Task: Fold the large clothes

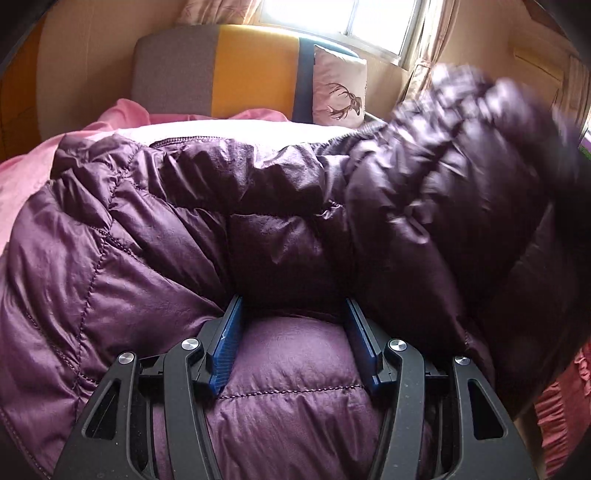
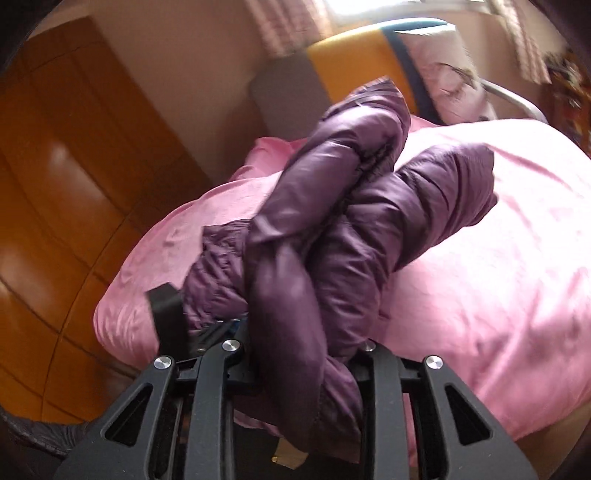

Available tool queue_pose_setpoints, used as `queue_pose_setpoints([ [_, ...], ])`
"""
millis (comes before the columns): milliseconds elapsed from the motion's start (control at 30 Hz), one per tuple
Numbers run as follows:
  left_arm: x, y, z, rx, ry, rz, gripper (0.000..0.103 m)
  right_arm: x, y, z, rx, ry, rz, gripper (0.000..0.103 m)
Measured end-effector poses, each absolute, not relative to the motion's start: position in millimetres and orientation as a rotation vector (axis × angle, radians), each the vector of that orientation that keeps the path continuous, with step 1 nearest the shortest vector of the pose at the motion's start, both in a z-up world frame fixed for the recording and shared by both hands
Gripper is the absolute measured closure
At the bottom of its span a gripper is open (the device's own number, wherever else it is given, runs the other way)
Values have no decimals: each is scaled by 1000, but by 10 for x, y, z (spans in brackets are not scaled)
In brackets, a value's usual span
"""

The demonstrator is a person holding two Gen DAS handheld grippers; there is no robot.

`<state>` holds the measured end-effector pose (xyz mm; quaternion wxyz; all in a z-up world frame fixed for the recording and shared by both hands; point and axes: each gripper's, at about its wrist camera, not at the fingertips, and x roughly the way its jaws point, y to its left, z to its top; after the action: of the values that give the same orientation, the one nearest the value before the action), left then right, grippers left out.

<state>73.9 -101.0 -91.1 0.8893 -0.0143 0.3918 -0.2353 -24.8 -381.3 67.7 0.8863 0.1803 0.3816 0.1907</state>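
A dark purple quilted down jacket (image 1: 155, 236) lies bunched on a pink bed. My left gripper (image 1: 293, 314) is open, its blue pads (image 1: 227, 347) resting on the jacket with a puffy panel between them and their tips tucked under a fold. A blurred part of the jacket (image 1: 472, 155) is raised at the right. In the right wrist view my right gripper (image 2: 295, 332) is shut on a thick bundle of the jacket (image 2: 332, 229), lifted above the bed; the cloth hides its fingers. A black part of the left gripper (image 2: 170, 317) shows at the jacket's left.
The pink bedsheet (image 2: 498, 236) covers the bed. A grey, yellow and blue headboard (image 1: 236, 70) and a deer-print pillow (image 1: 338, 88) stand at the back under a bright window (image 1: 343, 18). An orange wooden wardrobe (image 2: 66, 155) is at the left.
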Motion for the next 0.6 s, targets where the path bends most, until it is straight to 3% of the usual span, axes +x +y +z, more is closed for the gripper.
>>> queue_pose_setpoints([
  [333,708,-543,-718,-200,854,-600,52,79,-2987,815,234,847,512,79],
  [533,457,281,-337,-300,773,-579,52,168,-2606,761,112,885,474,78],
  [600,472,574,-208,-365,736,-565,52,131,-2482,726,51,889,472,72],
])
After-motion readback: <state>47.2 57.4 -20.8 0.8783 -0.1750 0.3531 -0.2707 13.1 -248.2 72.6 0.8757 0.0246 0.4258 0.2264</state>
